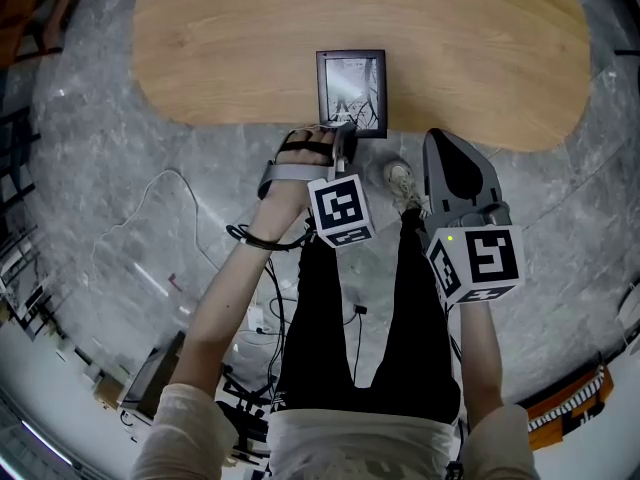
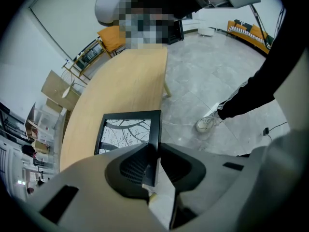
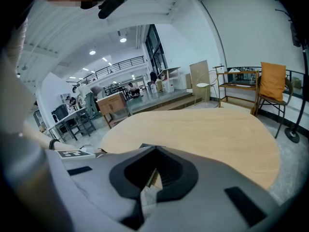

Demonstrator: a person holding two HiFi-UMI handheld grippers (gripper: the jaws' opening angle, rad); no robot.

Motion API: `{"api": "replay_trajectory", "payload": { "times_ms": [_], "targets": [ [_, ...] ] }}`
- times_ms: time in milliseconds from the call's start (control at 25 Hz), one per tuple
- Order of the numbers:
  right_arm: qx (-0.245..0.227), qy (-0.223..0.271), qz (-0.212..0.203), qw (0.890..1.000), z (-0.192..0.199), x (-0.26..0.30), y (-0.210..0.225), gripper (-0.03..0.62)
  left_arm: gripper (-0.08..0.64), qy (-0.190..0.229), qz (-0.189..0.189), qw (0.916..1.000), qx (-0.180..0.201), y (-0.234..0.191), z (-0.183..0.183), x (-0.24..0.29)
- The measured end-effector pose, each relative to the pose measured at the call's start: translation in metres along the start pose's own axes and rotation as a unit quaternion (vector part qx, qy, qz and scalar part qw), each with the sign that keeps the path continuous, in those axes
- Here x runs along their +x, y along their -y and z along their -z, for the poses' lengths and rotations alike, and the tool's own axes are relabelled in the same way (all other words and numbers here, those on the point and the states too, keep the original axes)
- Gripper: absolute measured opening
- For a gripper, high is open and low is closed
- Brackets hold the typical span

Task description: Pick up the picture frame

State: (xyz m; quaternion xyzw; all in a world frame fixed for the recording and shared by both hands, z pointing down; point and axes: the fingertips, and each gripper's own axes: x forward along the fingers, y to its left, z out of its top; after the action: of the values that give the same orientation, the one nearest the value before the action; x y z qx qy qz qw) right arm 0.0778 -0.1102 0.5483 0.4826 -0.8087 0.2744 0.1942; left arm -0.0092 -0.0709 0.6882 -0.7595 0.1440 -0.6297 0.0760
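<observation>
Left gripper (image 1: 345, 133) (image 2: 154, 149): points steeply down at near table edge, jaws clamped on dark rim of frame (image 1: 352, 93) (image 2: 126, 132).
Frame: on wooden table (image 1: 250, 48) (image 2: 120, 91), close to near edge, about mid-width, glass face up, near rim between left pads.
Right gripper (image 1: 437, 140) (image 3: 155, 153): right of frame, apart from it, over floor just off near table edge, jaws closed together, nothing between them.

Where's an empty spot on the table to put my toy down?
The table is bare left of the picture frame, right of it, and behind it to the far edge. It is crowded only at the near edge, where the left tool grips the frame's rim.
</observation>
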Motion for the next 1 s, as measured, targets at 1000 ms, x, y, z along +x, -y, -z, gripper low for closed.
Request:
{"api": "replay_trajectory", "payload": {
  "times_ms": [1000],
  "targets": [
    [-0.064, 0.143, 0.017, 0.988, -0.244, -0.088, -0.052, 0.005, 0.086, 0.148, -0.196, 0.9523, -0.182, -0.217, -0.063, -0.268]
  ]
}}
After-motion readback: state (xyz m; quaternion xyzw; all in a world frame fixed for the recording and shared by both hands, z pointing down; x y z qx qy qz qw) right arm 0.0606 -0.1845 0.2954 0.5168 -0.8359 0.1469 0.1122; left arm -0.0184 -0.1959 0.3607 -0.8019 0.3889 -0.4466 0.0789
